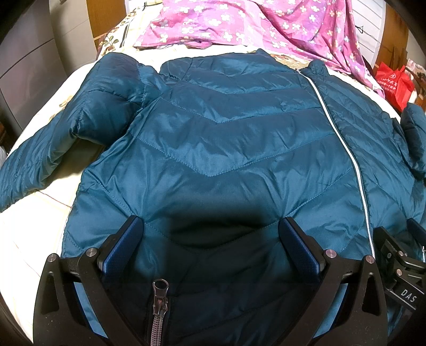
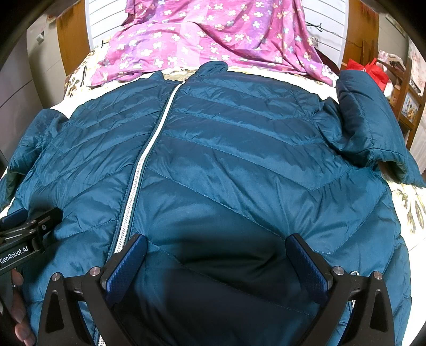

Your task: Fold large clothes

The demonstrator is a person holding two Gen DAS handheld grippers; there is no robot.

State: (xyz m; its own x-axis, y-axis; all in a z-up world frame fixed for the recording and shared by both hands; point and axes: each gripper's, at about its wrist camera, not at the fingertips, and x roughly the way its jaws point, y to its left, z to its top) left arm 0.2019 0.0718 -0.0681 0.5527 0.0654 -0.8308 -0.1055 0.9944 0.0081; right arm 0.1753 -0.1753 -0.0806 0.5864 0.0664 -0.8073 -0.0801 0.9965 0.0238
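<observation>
**One teal jacket spread on the bed, both grippers released above its hem**

One quilted teal jacket (image 1: pixel 218 138) fills the left wrist view, lying front-up and zipped on a floral bed sheet (image 1: pixel 40 218), its white zipper line (image 1: pixel 343 149) running from collar to hem. One sleeve (image 1: pixel 53 143) trails off to the left. The left gripper (image 1: pixel 210 247) hangs over the lower hem with its two blue-padded fingers (image 1: pixel 121 247) spread wide, holding nothing. A dark metal zipper pull (image 1: pixel 159 295) shows at the bottom edge. At the right edge the other tool bears the letters "DAS". Beyond the collar lies one pink flowered quilt (image 1: pixel 239 24); one red bag (image 1: pixel 394 82) with white print too small to read sits far right, its contents hidden.

From the right wrist view, the same jacket (image 2: pixel 239 149) lies beneath the right gripper (image 2: pixel 215 266), whose two fingers (image 2: pixel 127 268) are likewise apart and empty. The second sleeve (image 2: pixel 370 125) is folded up at the right. The left tool at the left edge reads "GenRobot.AI".
</observation>
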